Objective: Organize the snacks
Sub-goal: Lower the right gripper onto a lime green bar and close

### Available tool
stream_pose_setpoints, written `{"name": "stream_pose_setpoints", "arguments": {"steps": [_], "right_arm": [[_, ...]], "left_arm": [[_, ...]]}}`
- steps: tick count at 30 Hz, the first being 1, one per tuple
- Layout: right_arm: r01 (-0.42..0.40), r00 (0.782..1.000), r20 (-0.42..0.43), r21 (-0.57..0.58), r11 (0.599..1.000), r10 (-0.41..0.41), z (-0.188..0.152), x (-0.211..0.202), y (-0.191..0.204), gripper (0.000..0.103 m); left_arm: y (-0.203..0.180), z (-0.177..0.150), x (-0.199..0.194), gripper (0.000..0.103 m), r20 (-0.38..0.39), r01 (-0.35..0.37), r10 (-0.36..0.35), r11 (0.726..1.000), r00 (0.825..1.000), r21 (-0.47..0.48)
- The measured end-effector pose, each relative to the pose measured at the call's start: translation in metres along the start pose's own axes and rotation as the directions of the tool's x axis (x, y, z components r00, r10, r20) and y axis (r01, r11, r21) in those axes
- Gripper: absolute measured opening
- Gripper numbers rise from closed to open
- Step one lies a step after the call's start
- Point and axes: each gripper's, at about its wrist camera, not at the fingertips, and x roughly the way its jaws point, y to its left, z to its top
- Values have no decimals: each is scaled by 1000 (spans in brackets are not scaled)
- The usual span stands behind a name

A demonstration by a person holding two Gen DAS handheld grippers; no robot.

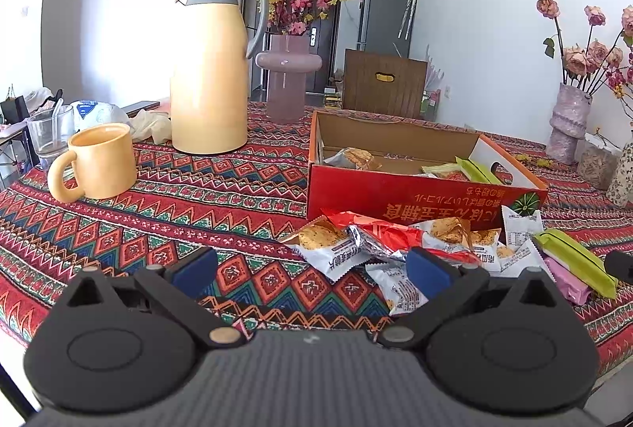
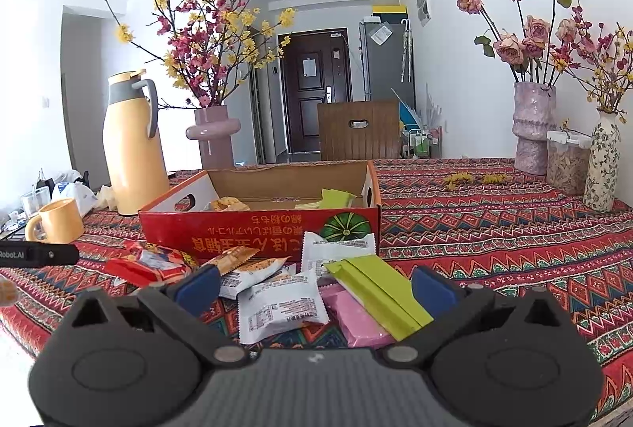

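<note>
Lying loose on the patterned tablecloth [image 1: 166, 197], a heap of snack packets [image 2: 277, 292] sits just in front of the red cardboard box [image 1: 395, 195].

Snack packets, loose — white wrappers printed with a biscuit picture [image 1: 322, 243], a red and silver foil wrapper [image 1: 379, 233], a long lime-green bar [image 2: 379, 292] and a pink bar [image 2: 356, 320] under it, touching. Wrappers overlap one another; one white packet [image 2: 336, 249] leans against the box front.

Box — red outside with yellow lettering upside down and a green pumpkin picture, plain brown inside, open on top, cut-out handles at the ends. Inside: one biscuit packet [image 1: 354, 158] at one end, green packets [image 2: 336, 199] at the other.

Left gripper [image 1: 312, 270] — blue-padded fingers spread wide, nothing between them, low over the cloth at the left edge of the heap.

Right gripper [image 2: 316, 286] — fingers spread wide either side of the white, pink and green packets, not pinching any.

Other items on the table: yellow jug [image 1: 209, 71] with grey handle, yellow mug [image 1: 101, 162], drinking glass [image 1: 49, 132], pink vase [image 1: 287, 74] with pink and yellow blossom, pale vase [image 2: 532, 126] of dried roses.
</note>
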Motion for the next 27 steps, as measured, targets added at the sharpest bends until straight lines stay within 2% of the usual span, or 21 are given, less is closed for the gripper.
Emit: {"name": "stream_pose_setpoints", "arguments": {"steps": [4,7,12,16,19,21,27], "right_arm": [[-1,1000,4,17,1000,1,-1,1,-5,103],[36,999,5,-4,999,-36,-3,3,-10,103],[81,996,-30,-17,997,-81,-5,9,-27,103],[91,993,-67,-71,993,-96,-4,22,-34,103],[73,991,-102,-110,991,-84,0,37,-38,101],[52,988,-136,-121,991,-68,3,50,-41,94],[-14,974,-228,-120,993,-13,4,88,-48,84]], "left_arm": [[0,-1,0,103,-3,3,-3,1000,1000,1],[-1,-1,1,103,-8,2,-2,1000,1000,3],[-3,-3,7,103,-24,1,-1,1000,1000,7],[-7,-4,12,103,-33,3,-3,1000,999,17],[-8,-3,15,103,-40,0,1,1000,999,16],[-9,-4,17,103,-45,-5,6,1000,999,15],[-7,-4,21,103,-53,-26,27,1000,998,16]]}}
